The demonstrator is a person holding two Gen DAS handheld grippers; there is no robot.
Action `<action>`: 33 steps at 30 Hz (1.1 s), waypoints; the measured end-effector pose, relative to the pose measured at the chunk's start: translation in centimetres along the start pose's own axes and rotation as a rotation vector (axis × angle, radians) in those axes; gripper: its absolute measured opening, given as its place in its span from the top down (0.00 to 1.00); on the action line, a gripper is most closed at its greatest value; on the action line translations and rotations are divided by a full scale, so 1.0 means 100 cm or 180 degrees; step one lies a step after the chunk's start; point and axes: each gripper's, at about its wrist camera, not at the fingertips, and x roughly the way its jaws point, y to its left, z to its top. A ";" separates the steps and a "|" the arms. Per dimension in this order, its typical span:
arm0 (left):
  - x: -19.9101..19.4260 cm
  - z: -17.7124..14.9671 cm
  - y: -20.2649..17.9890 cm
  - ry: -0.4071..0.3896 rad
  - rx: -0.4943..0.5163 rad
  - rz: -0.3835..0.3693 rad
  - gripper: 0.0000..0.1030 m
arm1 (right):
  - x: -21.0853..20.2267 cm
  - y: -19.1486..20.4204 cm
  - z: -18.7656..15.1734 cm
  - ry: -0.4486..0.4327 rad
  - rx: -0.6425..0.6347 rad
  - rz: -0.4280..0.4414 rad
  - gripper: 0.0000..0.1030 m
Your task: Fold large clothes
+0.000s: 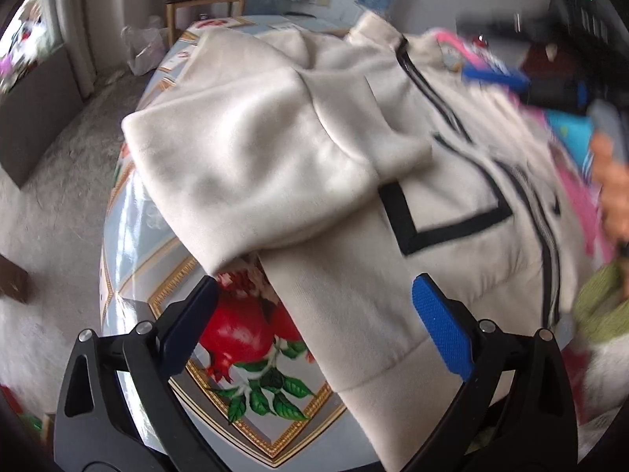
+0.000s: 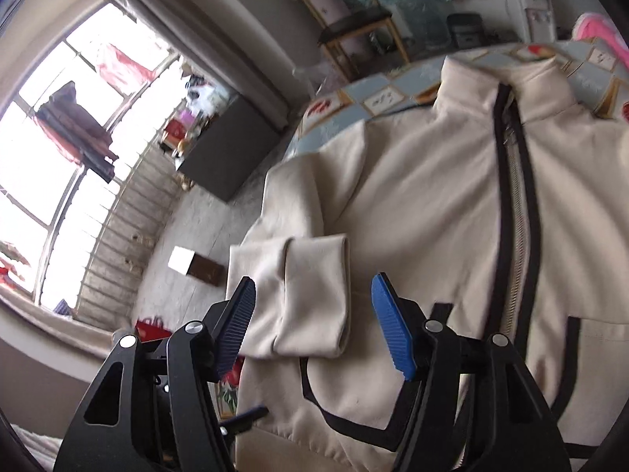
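A cream zip-up jacket (image 1: 452, 196) with black trim lies front up on the table, its zipper (image 2: 515, 212) closed. One sleeve (image 1: 251, 157) is folded across the chest; its cuff (image 2: 310, 295) shows in the right wrist view. My left gripper (image 1: 314, 314) is open and empty above the jacket's hem and the table. My right gripper (image 2: 314, 314) is open and empty, hovering just above the sleeve cuff. The right gripper also shows blurred in the left wrist view (image 1: 511, 74).
The table (image 1: 165, 267) has a glossy cloth with a pomegranate print (image 1: 240, 334). Pink and blue clothes (image 1: 578, 181) lie at the far side. A wooden chair (image 2: 361, 35) and a dark cabinet (image 2: 228, 149) stand on the floor beyond the table.
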 end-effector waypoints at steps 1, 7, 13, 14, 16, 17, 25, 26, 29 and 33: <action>0.000 0.002 0.002 -0.0022 -0.0030 0.0046 0.08 | 0.008 -0.003 0.000 0.0080 0.0055 0.0062 0.41; 0.002 0.016 0.010 -0.0090 -0.0115 0.0273 0.08 | 0.054 -0.028 0.004 0.0458 0.0418 0.0321 0.41; 0.007 0.018 0.016 -0.0073 -0.0070 0.0354 0.08 | 0.087 -0.036 0.003 0.0647 0.0464 0.0283 0.55; 0.006 0.018 0.019 -0.0079 -0.0072 0.0350 0.08 | 0.091 -0.036 0.000 0.0694 0.0472 0.0310 0.59; 0.007 0.019 0.021 -0.0099 -0.0079 0.0367 0.08 | 0.099 -0.034 -0.006 0.0778 0.0484 0.0401 0.62; 0.006 0.020 0.023 -0.0116 -0.0087 0.0378 0.08 | 0.101 -0.031 -0.009 0.0810 0.0460 0.0440 0.64; -0.001 0.033 0.024 -0.0219 -0.0077 0.0307 0.11 | 0.078 -0.005 -0.005 0.0597 0.0221 0.0492 0.95; -0.006 0.036 0.022 -0.0261 -0.0061 0.0267 0.11 | 0.073 -0.004 0.000 0.0538 0.0205 0.0515 0.95; -0.020 0.044 0.011 -0.0384 -0.0031 0.0101 0.11 | 0.049 0.006 0.018 0.0299 0.0139 0.0542 0.95; -0.035 0.051 -0.004 -0.0485 0.0098 -0.0031 0.11 | 0.002 -0.006 0.049 -0.0112 0.0153 0.0461 0.95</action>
